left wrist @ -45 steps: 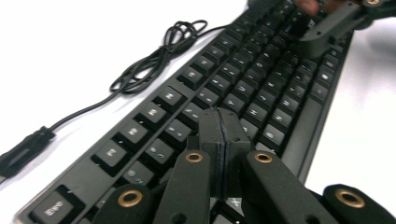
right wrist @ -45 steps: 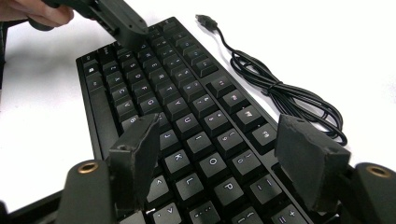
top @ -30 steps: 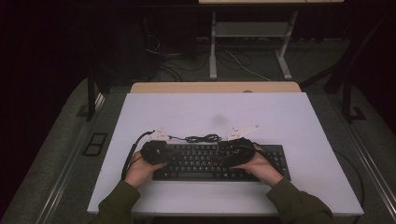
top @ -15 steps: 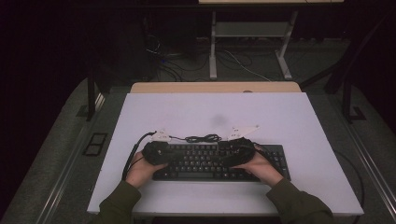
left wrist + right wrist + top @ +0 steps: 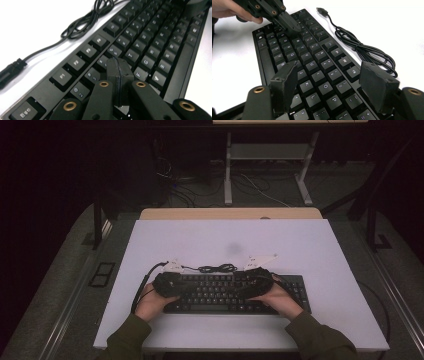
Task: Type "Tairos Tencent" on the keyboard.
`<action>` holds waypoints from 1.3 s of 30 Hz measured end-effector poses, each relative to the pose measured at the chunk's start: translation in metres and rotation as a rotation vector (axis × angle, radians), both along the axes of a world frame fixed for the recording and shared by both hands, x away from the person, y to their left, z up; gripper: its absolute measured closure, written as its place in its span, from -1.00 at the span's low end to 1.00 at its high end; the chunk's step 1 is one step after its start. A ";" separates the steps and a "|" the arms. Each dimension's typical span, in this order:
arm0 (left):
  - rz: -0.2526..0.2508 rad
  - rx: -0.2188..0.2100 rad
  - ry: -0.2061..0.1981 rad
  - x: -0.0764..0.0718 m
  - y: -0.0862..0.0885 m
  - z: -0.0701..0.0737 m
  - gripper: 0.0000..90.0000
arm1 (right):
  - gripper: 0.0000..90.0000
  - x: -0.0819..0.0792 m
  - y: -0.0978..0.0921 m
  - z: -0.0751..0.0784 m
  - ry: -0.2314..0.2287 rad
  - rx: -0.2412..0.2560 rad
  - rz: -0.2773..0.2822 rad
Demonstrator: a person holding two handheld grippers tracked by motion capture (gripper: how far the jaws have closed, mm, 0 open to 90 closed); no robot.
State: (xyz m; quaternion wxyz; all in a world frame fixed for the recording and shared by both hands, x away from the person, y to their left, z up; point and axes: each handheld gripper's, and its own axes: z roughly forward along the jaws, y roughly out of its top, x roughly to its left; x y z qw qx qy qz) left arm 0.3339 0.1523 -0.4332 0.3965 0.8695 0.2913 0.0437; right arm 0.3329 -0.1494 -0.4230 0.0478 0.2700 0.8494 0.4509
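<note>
While both hands sit over the keyboard [image 5: 235, 292], little has shifted since a second ago: each gripper holds almost the same spot, so this looks like slow key-pressing, not a move of the board. Left gripper [image 5: 119, 75] is clenched, jaws pressed flat together with nothing between them, tip down on the keys near the board's left end, around the E and R keys. Right gripper [image 5: 332, 85] is released, jaws wide apart, hovering above the letter keys toward the board's right half. Keyboard lies flat on the white table [image 5: 310, 245], close to the person's edge, its coiled cable [image 5: 216, 268] just behind it. From the high view the hands cover both grippers, and which key is actually pressed I cannot tell
</note>
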 end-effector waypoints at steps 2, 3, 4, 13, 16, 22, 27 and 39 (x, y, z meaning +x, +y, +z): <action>0.005 0.003 -0.005 0.000 0.000 0.001 0.99 | -0.32 0.000 0.000 0.000 0.000 0.001 0.000; 0.008 -0.002 -0.005 0.000 0.000 0.001 0.99 | -0.32 0.000 0.000 0.000 0.000 0.002 0.000; 0.007 -0.001 -0.005 0.000 0.000 0.001 0.99 | -0.32 0.000 0.000 0.000 0.000 0.001 -0.001; 0.022 -0.040 -0.016 -0.003 0.004 0.008 0.99 | -0.32 0.000 0.000 0.000 -0.001 0.004 -0.002; 0.029 -0.055 -0.020 -0.004 0.005 0.009 0.90 | -0.31 0.000 0.000 0.000 -0.001 0.006 -0.003; 0.047 -0.055 -0.037 -0.007 0.006 0.012 0.57 | -0.19 -0.001 0.001 0.001 -0.001 0.009 0.005; 0.059 -0.052 -0.050 -0.009 0.006 0.013 0.28 | 0.04 -0.002 0.003 0.001 0.018 0.021 0.020; 0.101 -0.065 -0.074 -0.009 0.006 0.014 -0.33 | 0.89 -0.007 0.015 -0.001 0.058 0.029 0.090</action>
